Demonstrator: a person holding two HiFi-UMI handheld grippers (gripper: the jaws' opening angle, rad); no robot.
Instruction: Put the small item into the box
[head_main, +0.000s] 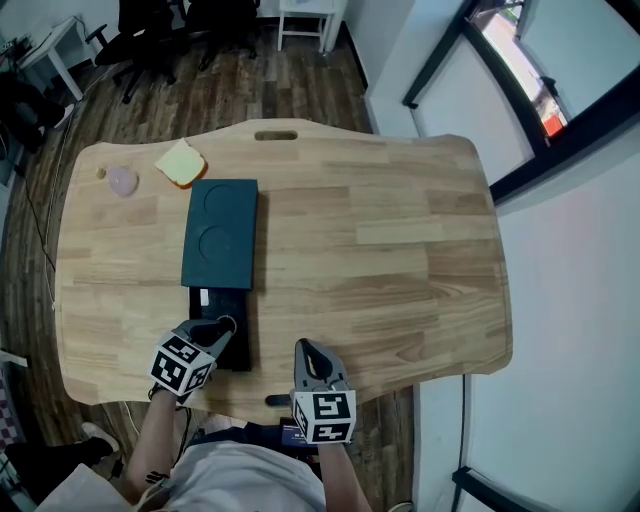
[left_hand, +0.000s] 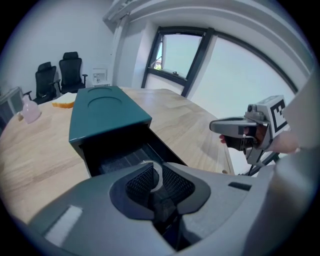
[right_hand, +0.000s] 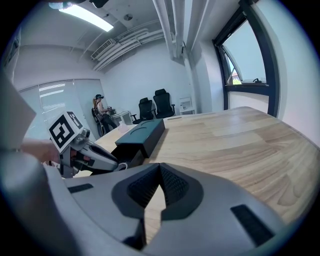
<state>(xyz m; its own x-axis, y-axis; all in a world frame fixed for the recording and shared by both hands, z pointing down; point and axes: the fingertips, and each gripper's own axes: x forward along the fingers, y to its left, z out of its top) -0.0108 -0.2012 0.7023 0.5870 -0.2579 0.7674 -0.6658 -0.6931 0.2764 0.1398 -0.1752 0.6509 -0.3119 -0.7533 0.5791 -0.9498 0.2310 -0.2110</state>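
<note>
Pale wood planks make up the table (head_main: 400, 230) at which the person stands, with a dark wood floor around it. The left gripper (head_main: 222, 328) has its jaws closed on the small item (left_hand: 157, 176), a thin white curved piece like a ring, pinched between the ribbed pads (left_hand: 142, 180). That gripper's tip hangs over the black tray (left_hand: 120, 156), which is pulled out of the box (head_main: 220, 230) towards the person; whether the item touches the tray floor cannot be told. The box itself is a dark teal sleeve with two round hollows pressed into its top, lying lengthwise on the left half of the table. The right gripper (head_main: 312, 352) is near the table's front edge, just to the right of the tray and apart from it, pointing away from the person. Its jaws meet at the tips and nothing is held between them; only bare table shows beyond them. Further out, past the far end of the box, a yellow slice that looks like bread (head_main: 181, 163) lies near the table's far left corner, and a small pink thing (head_main: 122, 181) stands just to its left. Black office chairs (head_main: 150, 30) stand beyond the table, and a dark-framed window (head_main: 540, 90) runs along the wall on the right.
</note>
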